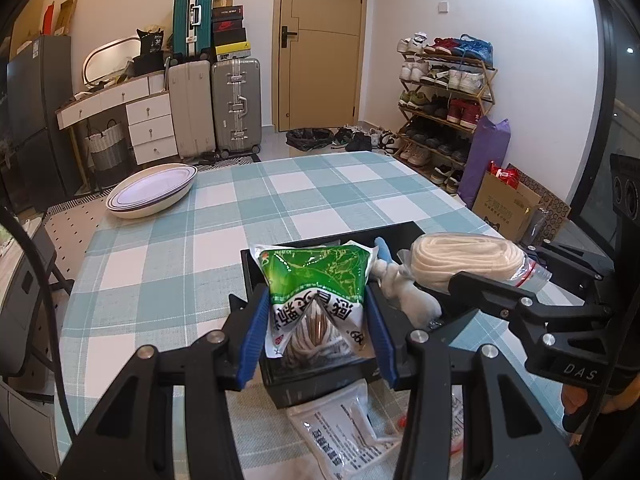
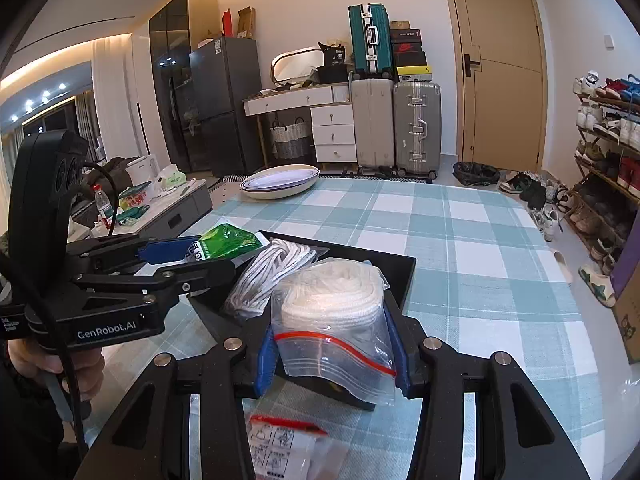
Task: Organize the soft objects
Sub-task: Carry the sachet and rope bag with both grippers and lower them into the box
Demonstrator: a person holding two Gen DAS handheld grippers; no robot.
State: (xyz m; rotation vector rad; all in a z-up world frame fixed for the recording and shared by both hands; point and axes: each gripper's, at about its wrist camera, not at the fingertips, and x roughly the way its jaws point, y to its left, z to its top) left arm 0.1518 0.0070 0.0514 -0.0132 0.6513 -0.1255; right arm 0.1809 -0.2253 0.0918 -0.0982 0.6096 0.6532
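The tablecloth (image 1: 280, 200) is checked in pale teal and white. On it, the tray (image 2: 404, 276) is black. Above the tray, the packet (image 1: 316, 280) is bright green at the top with white lower down and dark lettering. Beside it over the tray, the zip bag (image 2: 332, 328) is clear with a red seal line and holds cream-white rope. Inside the tray lies a coil of white cord (image 2: 272, 276). The pads (image 1: 252, 344) are blue on black gripper bodies. At the cloth's far corner, the bowl (image 1: 152, 192) is cream with what look like dark rim lines.
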